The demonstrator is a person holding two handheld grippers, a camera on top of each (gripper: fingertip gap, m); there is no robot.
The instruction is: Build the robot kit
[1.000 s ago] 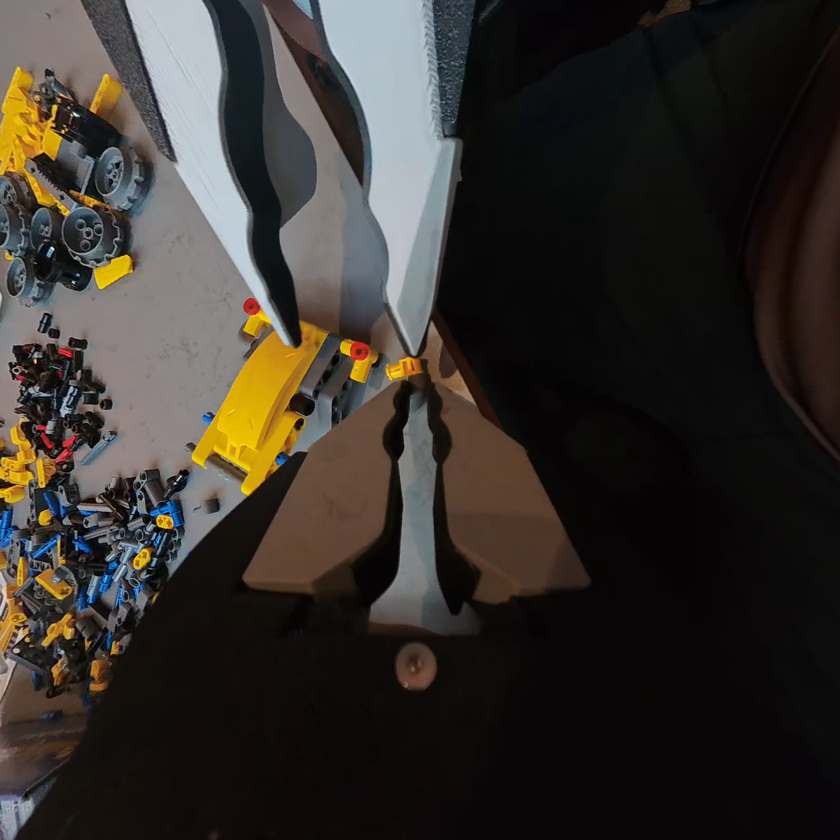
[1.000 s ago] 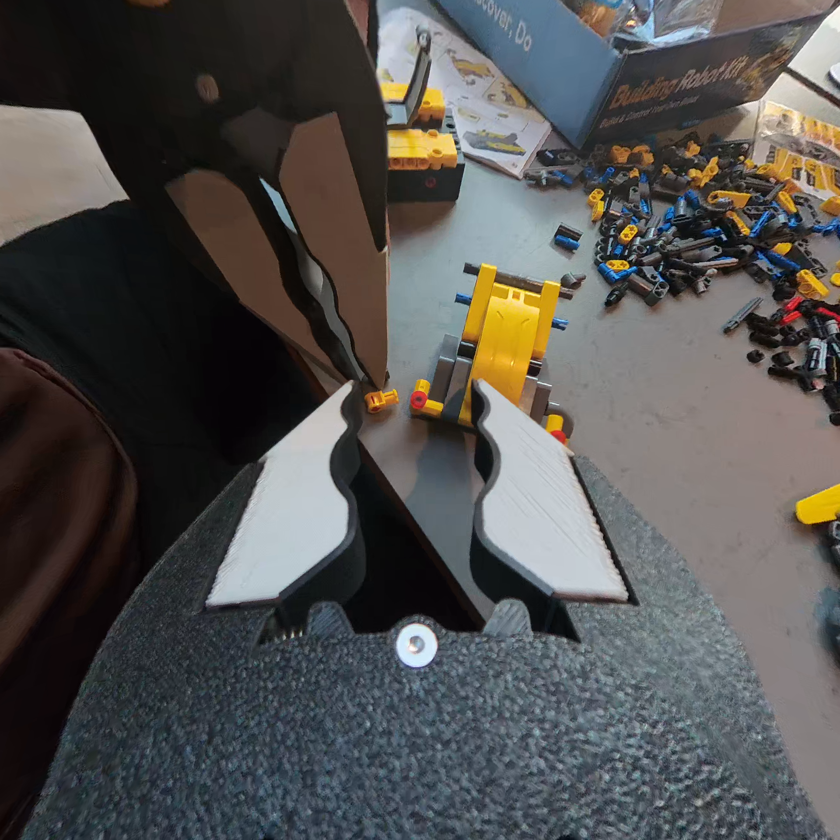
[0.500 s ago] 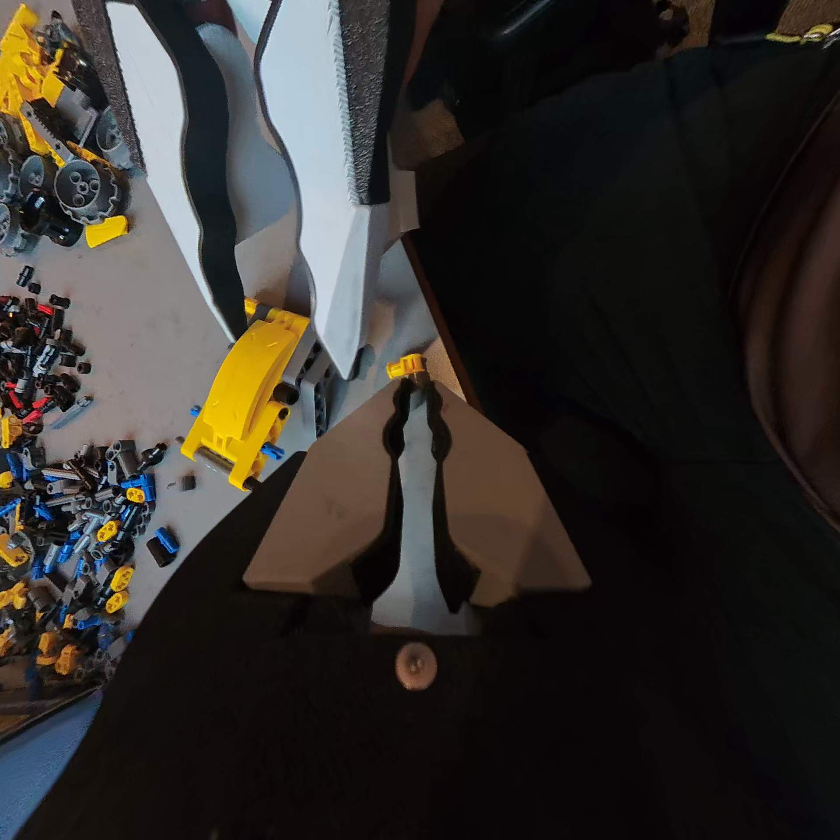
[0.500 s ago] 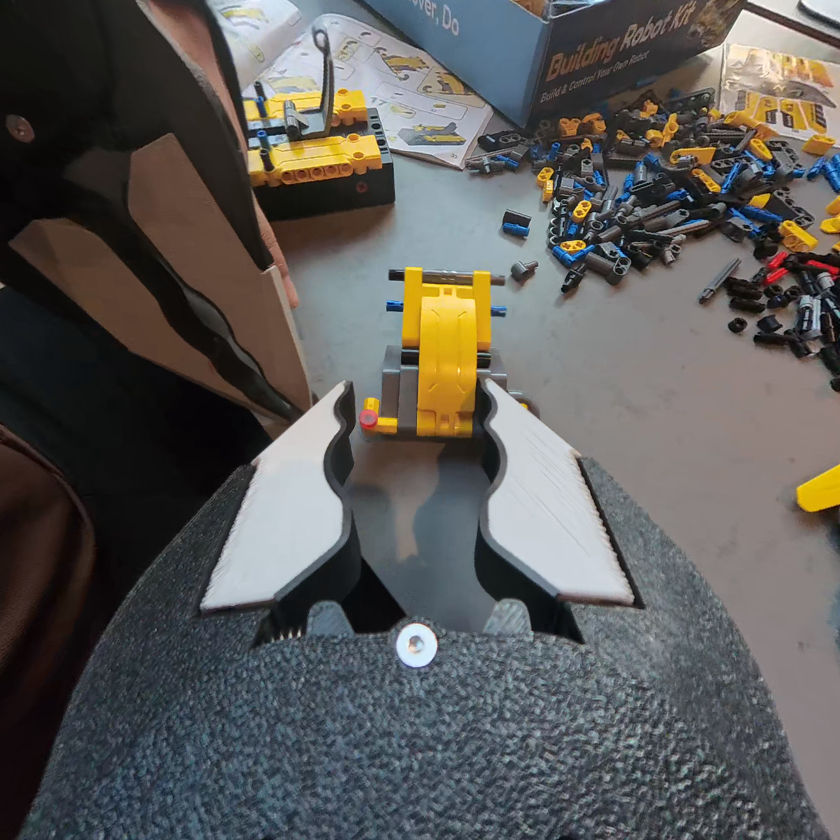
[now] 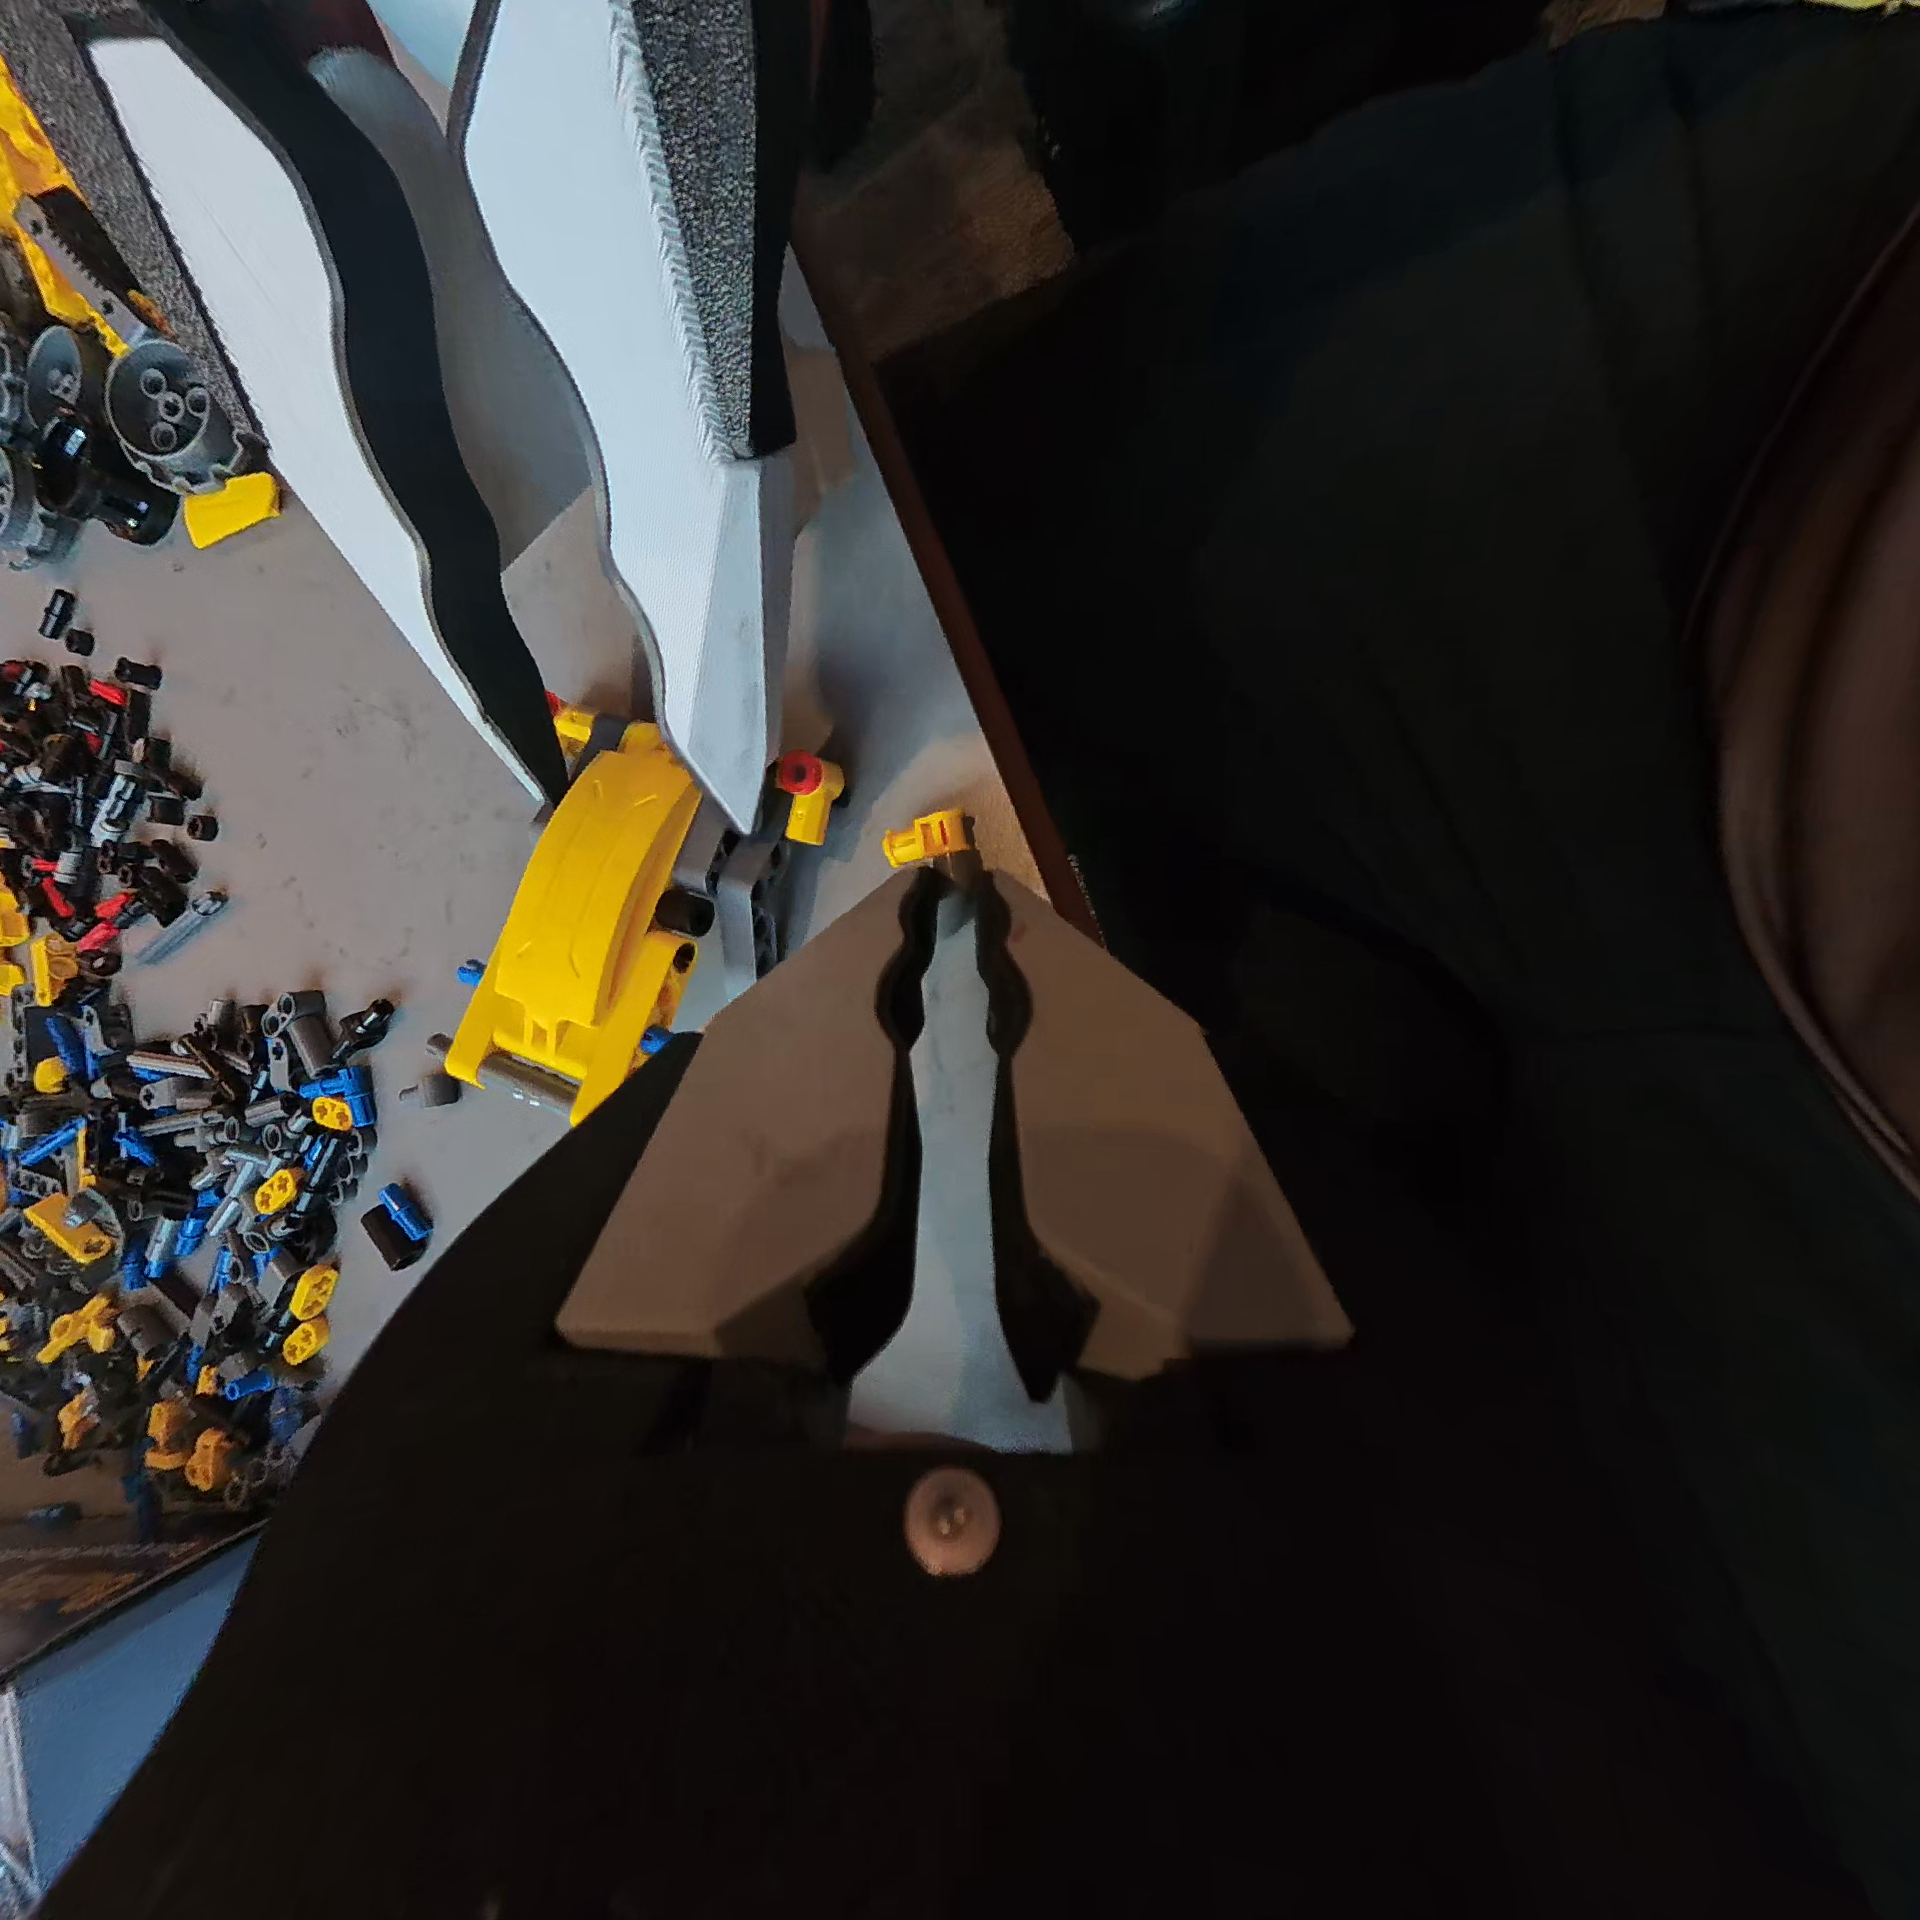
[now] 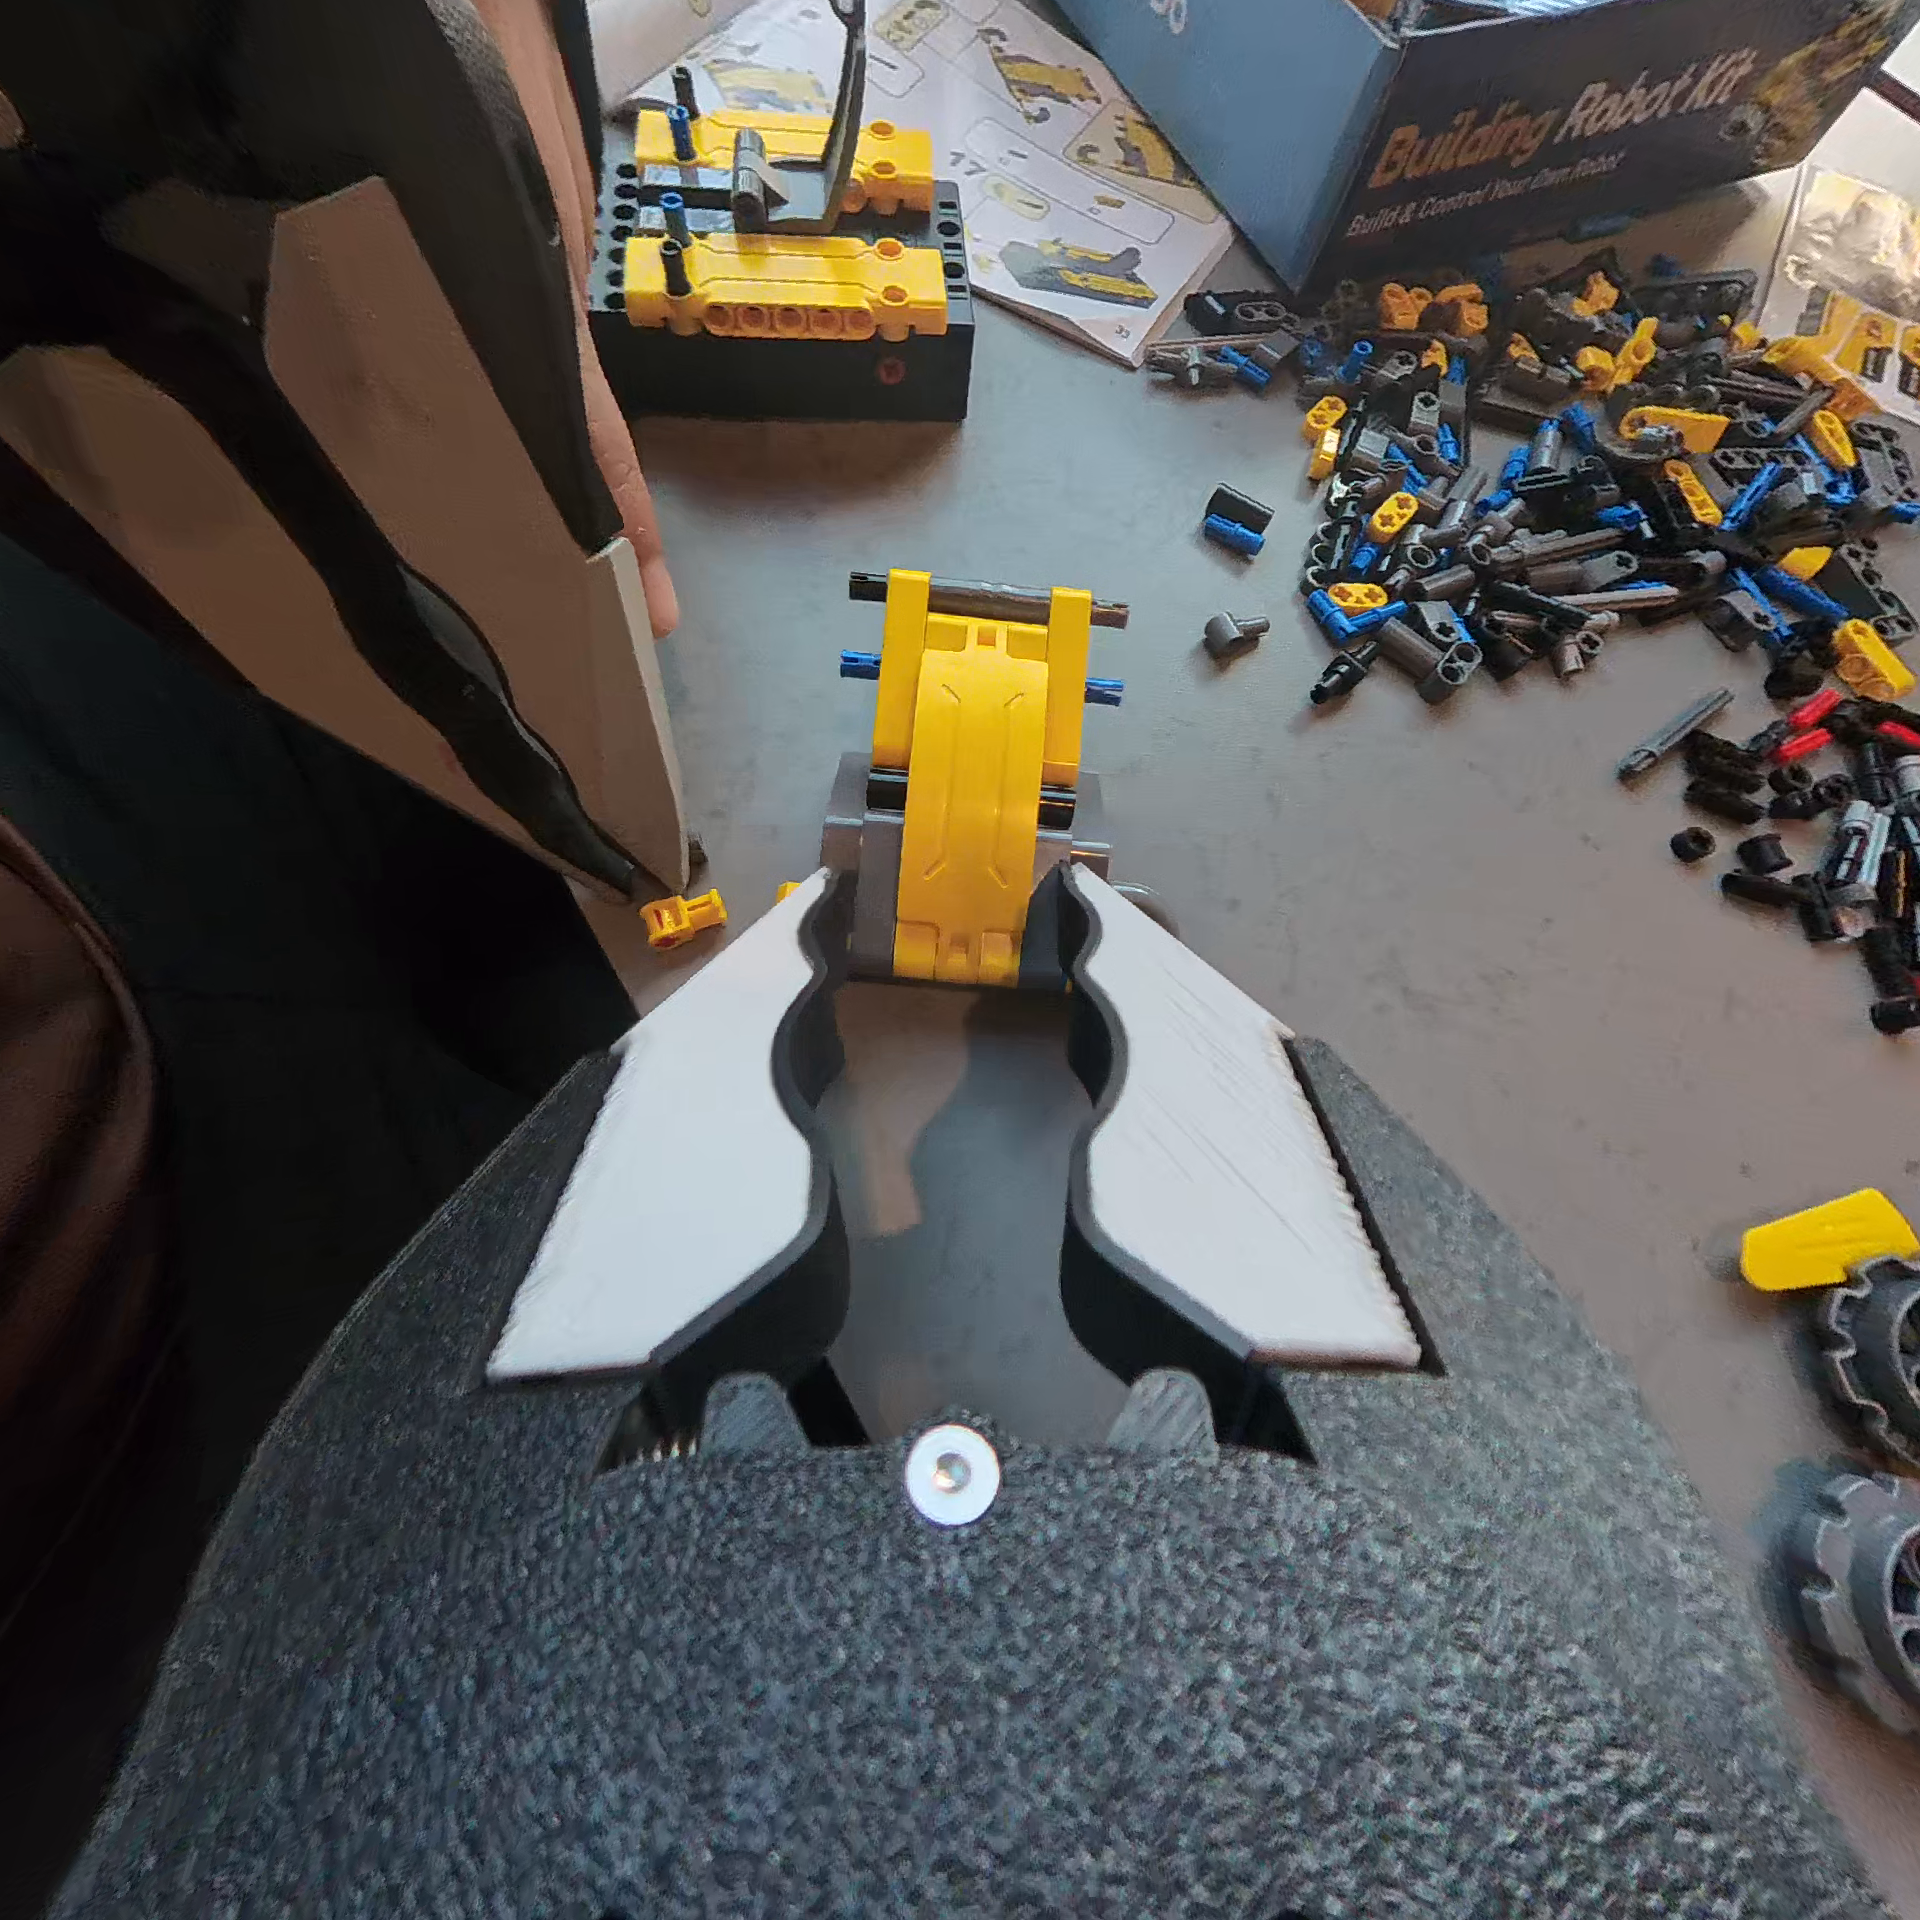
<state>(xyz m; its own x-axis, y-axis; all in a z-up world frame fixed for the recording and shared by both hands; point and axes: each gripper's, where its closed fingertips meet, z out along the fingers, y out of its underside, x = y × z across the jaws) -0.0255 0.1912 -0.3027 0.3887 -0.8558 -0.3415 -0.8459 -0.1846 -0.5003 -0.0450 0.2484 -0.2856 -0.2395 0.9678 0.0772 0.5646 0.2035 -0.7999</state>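
The right gripper [image 6: 945,914], its white jaws parted, is straddling the near end of a yellow-and-grey curved brick assembly [image 6: 971,790] lying on the grey tabletop [image 6: 1351,935]. The left gripper [image 5: 951,883], jaws nearly together, is pointing at a small yellow connector piece [image 5: 920,836] by the table edge; grip unclear. Farther off, a blue cardboard box [image 6: 1455,114] is standing open, contents indistinct, behind a loose pile of black, blue and yellow parts [image 6: 1610,520].

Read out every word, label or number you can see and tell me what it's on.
Blue box: yellow lettering on its side, legible, but I don't repeat writing.
Instruction booklet: small printed numbers, likewise not repeated.
Printed sheet at the right edge: too blurred to read.
Loose bricks: no writing visible.
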